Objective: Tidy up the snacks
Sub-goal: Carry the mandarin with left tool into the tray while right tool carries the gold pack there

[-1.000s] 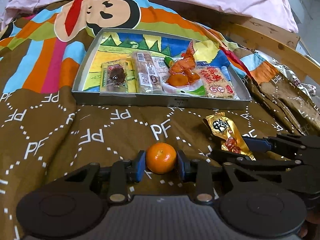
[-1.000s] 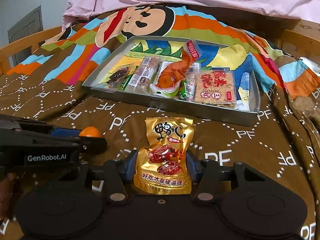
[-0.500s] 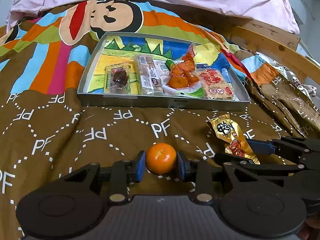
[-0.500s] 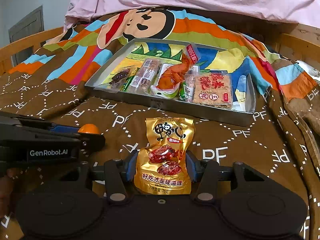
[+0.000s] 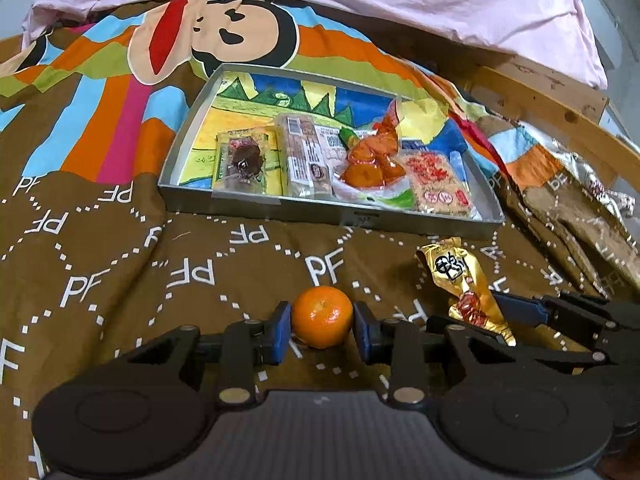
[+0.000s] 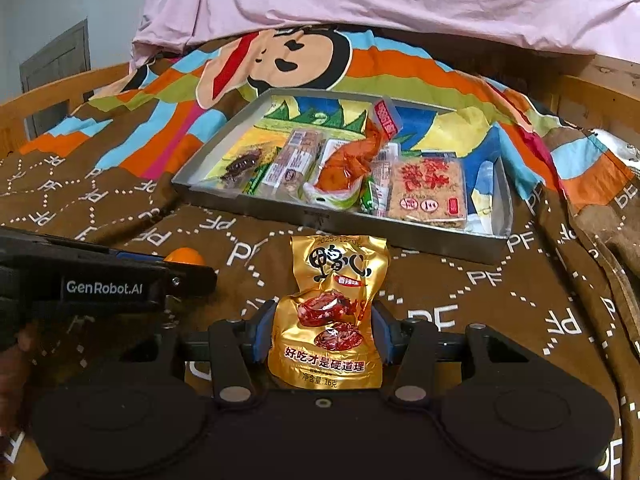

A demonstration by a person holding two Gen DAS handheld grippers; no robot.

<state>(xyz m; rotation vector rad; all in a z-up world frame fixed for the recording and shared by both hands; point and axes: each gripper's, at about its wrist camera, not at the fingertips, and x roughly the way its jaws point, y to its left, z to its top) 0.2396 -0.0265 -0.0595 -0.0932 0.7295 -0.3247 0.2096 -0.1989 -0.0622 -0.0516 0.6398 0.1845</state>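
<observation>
Carrying: both grippers are loaded and held short of the tray [image 5: 332,210], the landmark for every place below.
Left gripper [image 5: 322,330]: clamped on the mandarin [image 5: 322,316], its blue pads pressed to either side of the fruit, near the tray's front wall and towards its left half.
Right gripper [image 6: 322,338]: closed on the gold pouch [image 6: 332,316], which stands upright between the pads, in front of the tray's front wall.
What changed: over the last second both views show more quilt [image 5: 120,280] between the grippers and the tray, and the tray sits smaller and higher in frame; the grip on each item looks the same.
Meaning for the task: in my judgement both snacks have been lifted off the quilt and are ready to go in; neither is in the tray yet.
Tray contents: four packets lie in a row along the front wall, from a dark dried-fruit packet [image 5: 242,162] at left to a square red-printed packet [image 6: 428,190] at right; the back half shows bare printed lining.
Writing, pouch: large black Chinese characters at the top, a date starting "2025-12", red "好吃才是硬道理", and "净含量 16克".
Writing, tool: "GenRobot.AI" in white on the left gripper's side.
Writing, quilt: repeated white "PF".
</observation>
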